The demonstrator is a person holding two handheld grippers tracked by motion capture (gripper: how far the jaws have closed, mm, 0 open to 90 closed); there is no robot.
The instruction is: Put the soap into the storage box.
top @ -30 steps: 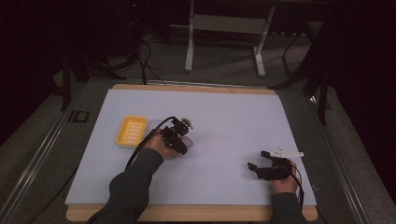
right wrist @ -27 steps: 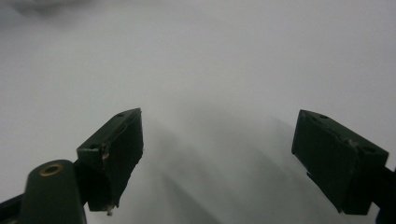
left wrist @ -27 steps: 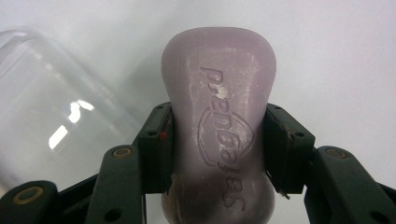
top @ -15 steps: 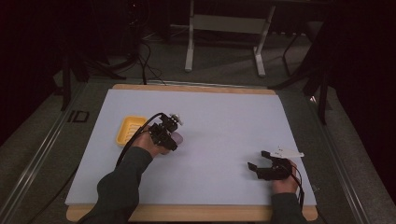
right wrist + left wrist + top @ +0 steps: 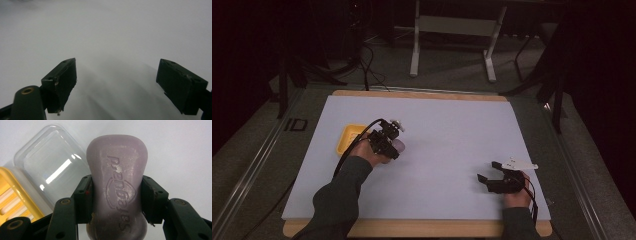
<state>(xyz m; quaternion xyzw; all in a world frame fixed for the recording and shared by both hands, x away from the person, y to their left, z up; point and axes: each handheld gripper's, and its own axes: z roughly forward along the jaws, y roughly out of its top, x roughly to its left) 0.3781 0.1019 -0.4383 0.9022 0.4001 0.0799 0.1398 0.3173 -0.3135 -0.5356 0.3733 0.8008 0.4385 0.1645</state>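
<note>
High view: white sheet (image 5: 452,150) covers wooden table (image 5: 412,93), dark room.

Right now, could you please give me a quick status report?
Left gripper shut on soap. Right gripper open, idle. Yellow dish and clear lid close ahead.

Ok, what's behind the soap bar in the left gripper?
Behind the soap bar held by the left gripper lie a clear plastic lid and a yellow soap dish. The bar hides the sheet directly behind it.
</note>
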